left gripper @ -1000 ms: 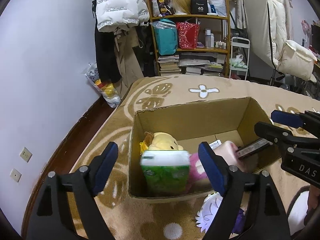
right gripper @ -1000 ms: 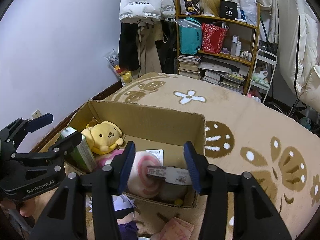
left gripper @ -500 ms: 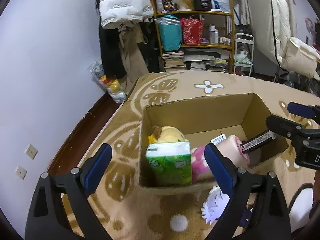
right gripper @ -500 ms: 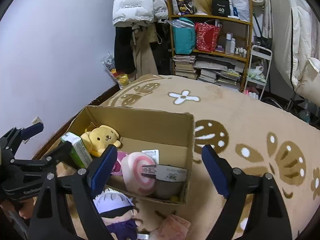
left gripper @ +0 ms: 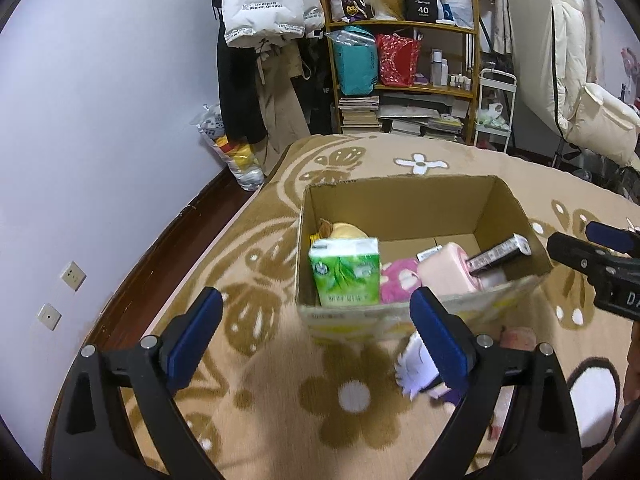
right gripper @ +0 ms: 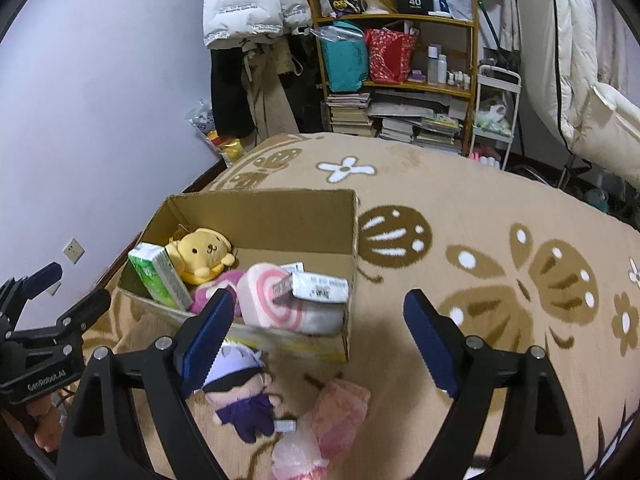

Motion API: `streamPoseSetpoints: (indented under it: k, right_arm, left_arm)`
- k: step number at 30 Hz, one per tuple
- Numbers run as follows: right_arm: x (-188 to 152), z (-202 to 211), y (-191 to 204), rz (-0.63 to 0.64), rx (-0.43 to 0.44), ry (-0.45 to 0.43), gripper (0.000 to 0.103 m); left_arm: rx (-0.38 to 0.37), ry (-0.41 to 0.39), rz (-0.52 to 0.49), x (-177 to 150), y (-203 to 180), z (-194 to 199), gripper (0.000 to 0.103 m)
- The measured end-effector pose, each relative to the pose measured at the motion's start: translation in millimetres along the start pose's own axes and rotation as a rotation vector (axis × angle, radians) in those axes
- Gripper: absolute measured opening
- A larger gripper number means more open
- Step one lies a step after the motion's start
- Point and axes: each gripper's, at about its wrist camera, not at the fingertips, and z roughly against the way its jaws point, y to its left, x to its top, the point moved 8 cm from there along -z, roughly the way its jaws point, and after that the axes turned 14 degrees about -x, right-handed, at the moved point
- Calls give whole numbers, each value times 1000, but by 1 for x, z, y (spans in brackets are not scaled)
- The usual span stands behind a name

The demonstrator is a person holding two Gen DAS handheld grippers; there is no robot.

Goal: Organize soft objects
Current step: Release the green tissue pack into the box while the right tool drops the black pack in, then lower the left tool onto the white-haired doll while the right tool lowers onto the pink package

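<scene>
An open cardboard box [left gripper: 400, 196] [right gripper: 264, 204] stands on the patterned carpet. Inside it are a green tissue pack [left gripper: 346, 272] [right gripper: 160, 276], a yellow plush [right gripper: 202, 252] [left gripper: 348, 231], a pink plush [left gripper: 400, 286], a pink swirl-roll cushion [right gripper: 270, 300] [left gripper: 448, 268] and a flat dark packet [right gripper: 318, 288] [left gripper: 500, 252]. Before the box lie a white-haired doll [right gripper: 240, 392] [left gripper: 416, 372] and a pink wrapped bundle [right gripper: 320, 428]. My left gripper [left gripper: 316, 340] is open in front of the box, nothing between its fingers. My right gripper [right gripper: 316, 340] is open over the box's near right corner, empty.
A wooden shelf [left gripper: 400, 60] with bags, books and bottles stands at the back, with coats [left gripper: 260, 40] hanging left of it. A white trolley [right gripper: 496, 116] and pale bedding [left gripper: 580, 80] are at the right. The purple wall with sockets [left gripper: 72, 276] runs along the left.
Both grippers opened wider and drew back and up from the box. The swirl cushion and dark packet, earlier between the right fingers, now rest in the box; the tissue pack stands free.
</scene>
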Motion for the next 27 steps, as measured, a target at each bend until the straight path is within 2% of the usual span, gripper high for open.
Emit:
streamPoseSetpoints:
  k: [12, 18, 27]
  right_arm:
    - [-28, 22, -7, 29, -24, 25, 91]
    - [-45, 15, -10, 13, -28, 60, 91]
    - [-66, -8, -15, -27, -28, 138, 91]
  left_arm:
    - [-1, 11, -34, -26, -25, 25, 94]
    - [-13, 5, -22, -37, -30, 29, 94]
    - [-32, 21, -13, -48, -37, 14, 94]
